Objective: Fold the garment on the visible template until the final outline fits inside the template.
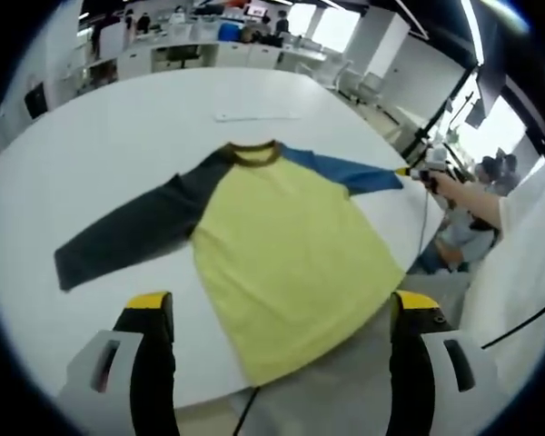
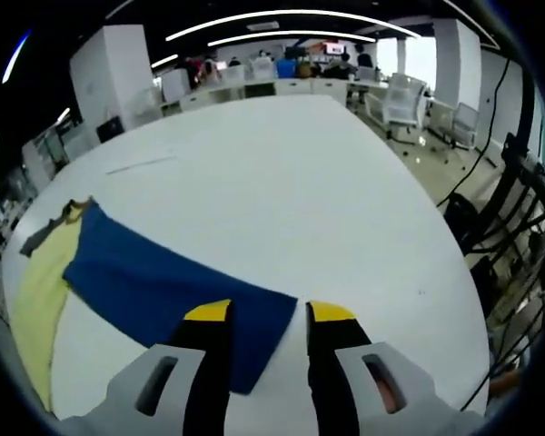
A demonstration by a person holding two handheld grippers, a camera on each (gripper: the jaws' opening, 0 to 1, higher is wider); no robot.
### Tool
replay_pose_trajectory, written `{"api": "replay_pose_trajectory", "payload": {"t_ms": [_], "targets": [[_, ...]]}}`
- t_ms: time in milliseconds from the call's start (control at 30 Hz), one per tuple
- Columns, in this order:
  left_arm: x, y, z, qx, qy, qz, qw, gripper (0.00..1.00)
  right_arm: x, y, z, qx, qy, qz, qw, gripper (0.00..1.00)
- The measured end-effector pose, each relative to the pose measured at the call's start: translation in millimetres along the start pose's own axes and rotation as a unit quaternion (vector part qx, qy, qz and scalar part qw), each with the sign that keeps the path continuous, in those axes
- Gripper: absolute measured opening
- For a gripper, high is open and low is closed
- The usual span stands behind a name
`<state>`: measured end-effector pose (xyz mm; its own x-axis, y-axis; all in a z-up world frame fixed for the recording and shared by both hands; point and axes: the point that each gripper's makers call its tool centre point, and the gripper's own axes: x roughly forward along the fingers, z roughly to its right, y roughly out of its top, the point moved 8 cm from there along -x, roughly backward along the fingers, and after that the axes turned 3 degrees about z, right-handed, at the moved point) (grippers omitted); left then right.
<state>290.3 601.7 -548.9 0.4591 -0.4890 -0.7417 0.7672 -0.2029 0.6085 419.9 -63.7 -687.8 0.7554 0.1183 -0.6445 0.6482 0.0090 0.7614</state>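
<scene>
A long-sleeved shirt lies flat on the white table. It has a yellow body, a brown collar, a dark grey sleeve and a blue sleeve. My left gripper hovers near the shirt's hem, jaws wide apart and holding nothing. The right gripper, held by a hand, sits at the blue sleeve's cuff. In the right gripper view the blue sleeve runs back to the yellow body. Its cuff lies flat between the narrowly parted jaws of my right gripper.
A thin pale strip lies on the table beyond the collar, also seen as the strip. The table's edge curves close on the right, with chairs and cables on the floor beyond. A person's white sleeve stands right.
</scene>
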Motion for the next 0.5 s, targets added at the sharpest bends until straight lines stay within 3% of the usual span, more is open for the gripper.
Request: {"api": "replay_pose_trajectory", "payload": {"t_ms": [500], "targets": [[2.8,2.2,-1.0,-0.001,0.004,-0.005,1.0,0.96,7.3,-4.6,0.7,-0.003,-0.006,-0.009,0.9999,0.19]]}}
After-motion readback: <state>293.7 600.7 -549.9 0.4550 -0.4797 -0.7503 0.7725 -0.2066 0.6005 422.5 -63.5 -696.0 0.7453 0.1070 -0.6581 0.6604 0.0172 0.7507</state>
